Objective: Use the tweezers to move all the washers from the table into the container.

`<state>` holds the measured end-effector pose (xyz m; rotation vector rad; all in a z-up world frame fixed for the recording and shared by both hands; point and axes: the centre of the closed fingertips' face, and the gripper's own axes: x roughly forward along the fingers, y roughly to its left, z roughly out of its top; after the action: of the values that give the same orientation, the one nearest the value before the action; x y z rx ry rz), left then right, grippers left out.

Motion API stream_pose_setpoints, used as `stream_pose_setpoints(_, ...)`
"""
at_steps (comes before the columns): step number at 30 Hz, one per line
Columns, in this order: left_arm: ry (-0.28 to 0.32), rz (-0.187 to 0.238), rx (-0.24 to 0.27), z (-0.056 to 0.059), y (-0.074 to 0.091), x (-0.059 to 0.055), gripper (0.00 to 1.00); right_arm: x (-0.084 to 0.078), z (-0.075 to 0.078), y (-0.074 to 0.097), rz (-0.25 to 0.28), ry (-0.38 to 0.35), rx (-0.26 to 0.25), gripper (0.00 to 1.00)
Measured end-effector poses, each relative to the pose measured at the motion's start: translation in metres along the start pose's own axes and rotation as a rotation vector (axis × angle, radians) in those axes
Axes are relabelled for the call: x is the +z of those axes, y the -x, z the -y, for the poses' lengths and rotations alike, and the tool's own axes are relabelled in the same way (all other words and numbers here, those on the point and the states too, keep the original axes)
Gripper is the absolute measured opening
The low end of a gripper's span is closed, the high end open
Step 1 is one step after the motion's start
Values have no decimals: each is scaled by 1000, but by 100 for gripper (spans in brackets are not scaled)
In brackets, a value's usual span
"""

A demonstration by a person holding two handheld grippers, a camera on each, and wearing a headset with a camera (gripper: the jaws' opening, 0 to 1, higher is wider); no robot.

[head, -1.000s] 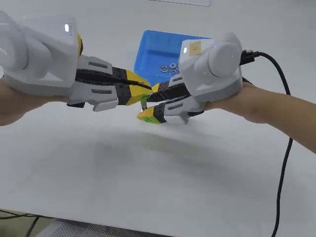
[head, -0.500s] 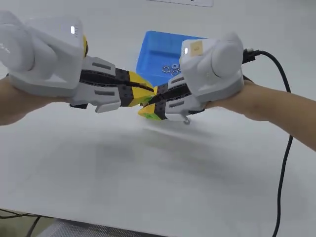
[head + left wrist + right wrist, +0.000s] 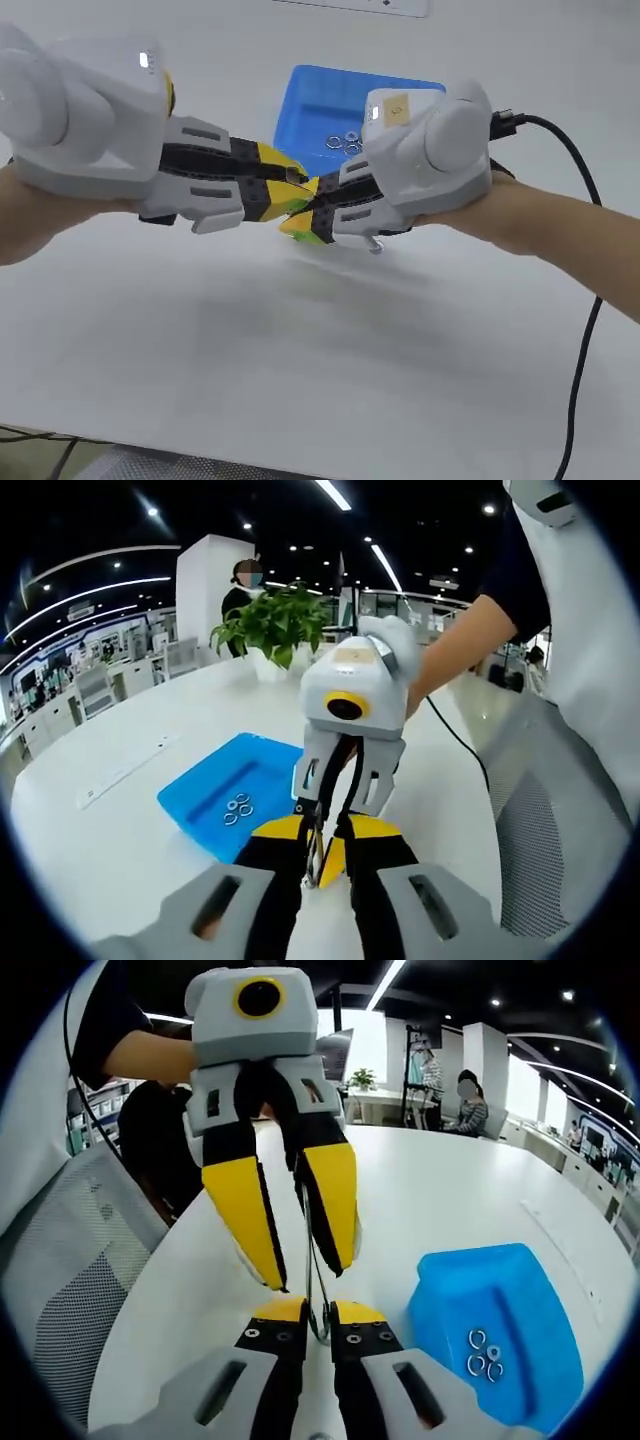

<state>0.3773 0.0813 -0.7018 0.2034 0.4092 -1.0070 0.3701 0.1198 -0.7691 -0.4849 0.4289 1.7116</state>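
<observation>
Two hand-held grey and white grippers with yellow-tipped jaws meet tip to tip above a white table (image 3: 320, 350). In the head view their bodies crowd the meeting point, so the thin metal tweezers (image 3: 312, 1250) between them are hard to make out there. The right gripper view shows them plainly. The right gripper (image 3: 308, 208) has its jaws drawn narrow and pinched on the looped end of the tweezers. The two slim arms of the tweezers run up between the jaws of the left gripper (image 3: 297, 190), which faces it. Those jaws stand parted a little around the arms, and no contact is visible. In the left gripper view, the tweezers appear as a sliver between that gripper's own close-set jaws. Just behind the grippers sits a shallow blue plastic container (image 3: 310, 100), partly covered by the right gripper in the head view. A small cluster of metal ring washers (image 3: 344, 142) lies inside it; their number is hard to count. A black cable (image 3: 580, 330) trails from the right gripper and is cut off at the lower edge.
</observation>
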Motion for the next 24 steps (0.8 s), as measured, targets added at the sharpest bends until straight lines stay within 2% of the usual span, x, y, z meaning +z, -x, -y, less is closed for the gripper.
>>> stream_pose_setpoints(2,5,23,0,4,3,2,26,0,0,1,2,-8,-7,9)
stream_pose_setpoints(5,-2,-8,20,8,8,-5,28,1,-4,3,4,-9,-13,9)
stream_pose_setpoints(7,12,-12,37,10,12,-8,34,4,-6,5,10,-11,-19,9)
stream_pose_setpoints(10,26,26,113,7,19,-6,48,6,-9,7,13,-12,-18,9)
stream_pose_setpoints(11,59,37,125,8,21,-7,51,7,-10,7,9,-8,-22,9)
stream_pose_setpoints(12,86,32,135,11,25,-10,52,8,-11,8,6,-4,-23,9)
stream_pose_setpoints(14,81,36,151,16,30,-12,54,11,-13,10,4,3,-25,9)
stream_pose_setpoints(20,139,64,207,23,46,-15,68,27,-13,24,11,17,-37,9)
stream_pose_setpoints(24,149,72,227,24,53,-15,74,48,-10,37,57,10,-66,9)
